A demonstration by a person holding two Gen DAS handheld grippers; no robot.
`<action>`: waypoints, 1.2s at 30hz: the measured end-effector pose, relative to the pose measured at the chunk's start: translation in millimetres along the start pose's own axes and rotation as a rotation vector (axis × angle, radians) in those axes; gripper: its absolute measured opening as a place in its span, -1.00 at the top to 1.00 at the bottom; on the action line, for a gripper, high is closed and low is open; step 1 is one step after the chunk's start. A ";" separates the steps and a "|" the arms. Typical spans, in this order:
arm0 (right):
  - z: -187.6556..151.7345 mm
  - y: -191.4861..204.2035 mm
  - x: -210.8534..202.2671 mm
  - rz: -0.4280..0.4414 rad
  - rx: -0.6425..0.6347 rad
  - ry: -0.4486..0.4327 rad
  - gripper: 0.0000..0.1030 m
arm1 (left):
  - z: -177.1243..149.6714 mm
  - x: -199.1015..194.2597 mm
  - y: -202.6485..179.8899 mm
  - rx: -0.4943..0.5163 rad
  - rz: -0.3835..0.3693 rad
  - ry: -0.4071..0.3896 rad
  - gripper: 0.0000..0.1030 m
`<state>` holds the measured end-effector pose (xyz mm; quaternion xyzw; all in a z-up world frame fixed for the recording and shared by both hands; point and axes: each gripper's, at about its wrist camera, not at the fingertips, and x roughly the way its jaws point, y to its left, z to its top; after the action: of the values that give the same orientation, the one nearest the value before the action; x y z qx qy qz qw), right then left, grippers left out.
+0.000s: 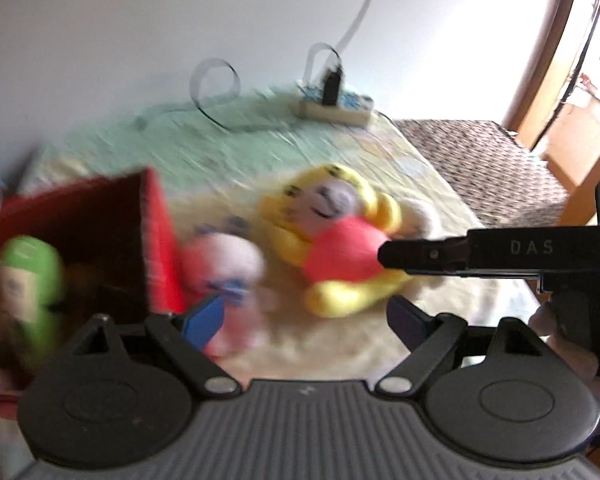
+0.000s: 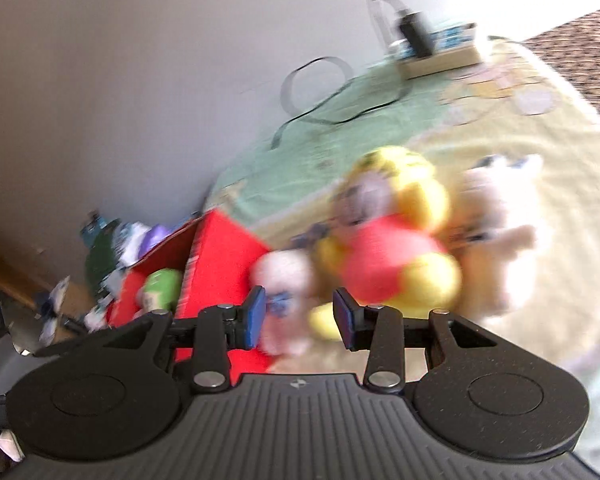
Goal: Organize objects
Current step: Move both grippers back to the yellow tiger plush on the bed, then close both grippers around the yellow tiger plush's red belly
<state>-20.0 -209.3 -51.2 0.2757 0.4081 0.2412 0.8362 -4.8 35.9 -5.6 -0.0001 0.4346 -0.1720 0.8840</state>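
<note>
Reaching for the next toy to box.
Red box [image 1: 156, 240] left, pink toy [image 1: 224, 268] beside it, yellow toy [image 1: 340, 248] right; I'd centre my left gripper [image 1: 304, 320], gaping and empty, before squeezing. Right gripper [image 2: 298, 314] half-apart, seemingly empty through blur.

Left claw [image 1: 306, 316] black with blue pads, silver pivot screws, ribbed grey housing

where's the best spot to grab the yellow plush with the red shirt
Probably the red-shirted belly of the yellow plush, coming from above: it lies on its back on the bedspread, belly up, its roundest, softest part. A white plush crowds one side, so a side approach looks tighter.
</note>
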 end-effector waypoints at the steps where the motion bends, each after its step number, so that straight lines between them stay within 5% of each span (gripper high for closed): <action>1: 1.2 -7.2 -2.9 -0.015 0.007 -0.005 0.20 | 0.8 8.7 -3.4 -0.014 -0.025 0.014 -0.72; 8: 14.4 -43.7 -3.4 -0.087 0.002 -0.014 0.08 | 13.4 60.7 -12.3 -0.116 -0.104 0.100 -0.75; 22: 41.4 -74.2 65.3 -0.042 0.057 0.114 0.06 | 35.8 131.9 -5.6 -0.156 -0.054 0.188 -0.77; 29: 41.7 -59.3 82.7 -0.030 -0.049 0.131 -0.04 | 39.3 154.9 4.3 -0.180 -0.075 0.228 -0.72; 36: 38.2 -58.4 75.4 -0.025 -0.083 0.140 0.29 | 37.3 149.9 2.7 -0.166 -0.117 0.217 -0.45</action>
<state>63.0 -214.8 -111.4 0.2180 0.4588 0.2661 0.8193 109.1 -12.7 -98.0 -0.0799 0.5394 -0.1858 0.8174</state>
